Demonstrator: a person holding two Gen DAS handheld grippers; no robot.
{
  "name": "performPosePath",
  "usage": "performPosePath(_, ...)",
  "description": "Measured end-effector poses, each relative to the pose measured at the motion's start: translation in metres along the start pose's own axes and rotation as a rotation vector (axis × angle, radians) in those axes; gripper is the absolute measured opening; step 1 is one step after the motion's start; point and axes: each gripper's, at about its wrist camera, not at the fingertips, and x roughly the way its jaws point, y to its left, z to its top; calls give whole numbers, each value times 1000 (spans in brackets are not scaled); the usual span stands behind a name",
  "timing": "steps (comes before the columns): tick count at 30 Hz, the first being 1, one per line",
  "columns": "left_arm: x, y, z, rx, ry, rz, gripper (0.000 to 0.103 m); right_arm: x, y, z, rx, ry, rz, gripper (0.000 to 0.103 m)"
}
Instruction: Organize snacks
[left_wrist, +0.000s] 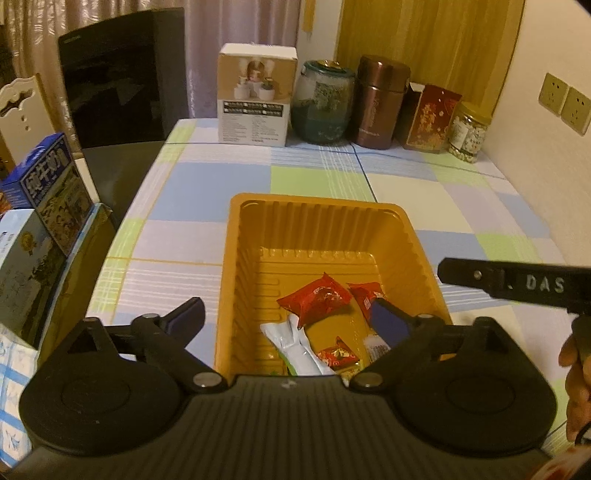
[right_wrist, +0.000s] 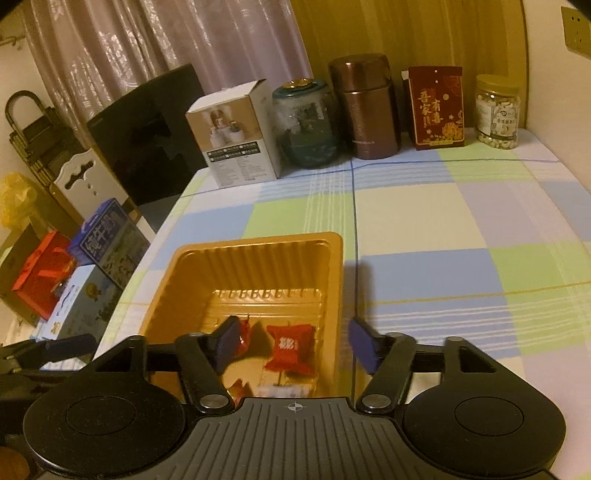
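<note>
An orange plastic tray (left_wrist: 236, 251) sits on the checked tablecloth; it also shows in the right wrist view (right_wrist: 332, 258). Inside lie a red snack packet (left_wrist: 314, 297), a second red packet (left_wrist: 365, 295), a white-green packet (left_wrist: 295, 343) and a small red-gold candy (left_wrist: 338, 356). The right wrist view shows a red packet (right_wrist: 290, 349) on the tray floor. My left gripper (left_wrist: 291, 319) is open and empty, straddling the tray's near left wall. My right gripper (right_wrist: 295, 341) is open and empty over the tray's right side; part of it (left_wrist: 517, 282) shows in the left wrist view.
At the table's back stand a white box (left_wrist: 256, 94), a green jar (left_wrist: 323, 101), a brown canister (left_wrist: 380, 101), a red box (left_wrist: 430, 118) and a nut jar (left_wrist: 467, 133). Blue milk cartons (left_wrist: 48, 192) stand off the left edge beside a black chair (left_wrist: 122, 77).
</note>
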Motion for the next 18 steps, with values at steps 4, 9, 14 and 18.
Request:
performPosePath(4,-21,1,-6,-18,-20,19,103,-19,7,-7,-17,0,7,73)
performPosePath(9,-52,0,-15,-50,-40,34,103,-45,18,-18,-40,-7,12,78)
performPosePath(14,-81,-1,-26,-72,-64,44,103,-71,27,-29,-57,-20,6,79)
performPosePath(18,-102,-5,-36,-83,-73,48,103,-90,31,-37,-63,-27,-2,80)
